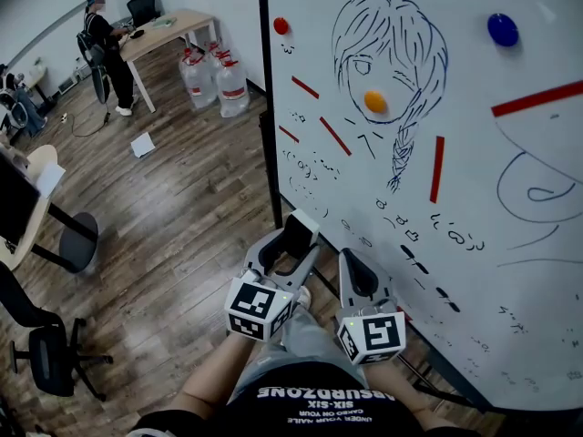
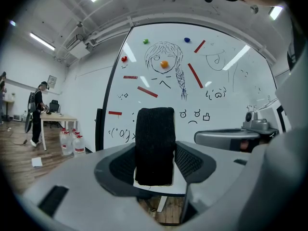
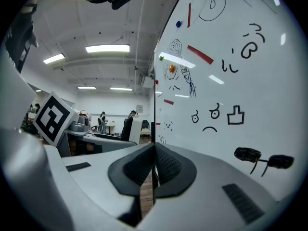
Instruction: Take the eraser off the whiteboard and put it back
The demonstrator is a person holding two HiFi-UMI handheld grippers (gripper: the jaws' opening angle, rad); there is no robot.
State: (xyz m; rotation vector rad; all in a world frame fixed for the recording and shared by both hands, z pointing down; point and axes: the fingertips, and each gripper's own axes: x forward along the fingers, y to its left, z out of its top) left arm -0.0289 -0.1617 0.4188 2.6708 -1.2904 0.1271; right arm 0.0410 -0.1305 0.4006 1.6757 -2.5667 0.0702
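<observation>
My left gripper (image 2: 155,163) clamps the eraser (image 2: 155,143); the right gripper (image 3: 154,166) is closed and empty. I'd seat the eraser flat on the board (image 1: 474,107) before releasing.

Head view steeply down; both gripper views low, forward, near the shared whiteboard (image 1: 474,107).

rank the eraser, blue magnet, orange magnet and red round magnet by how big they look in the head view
1. eraser, though it is nearer the camera, which inflates it
2. blue magnet
3. orange magnet
4. red round magnet
</observation>
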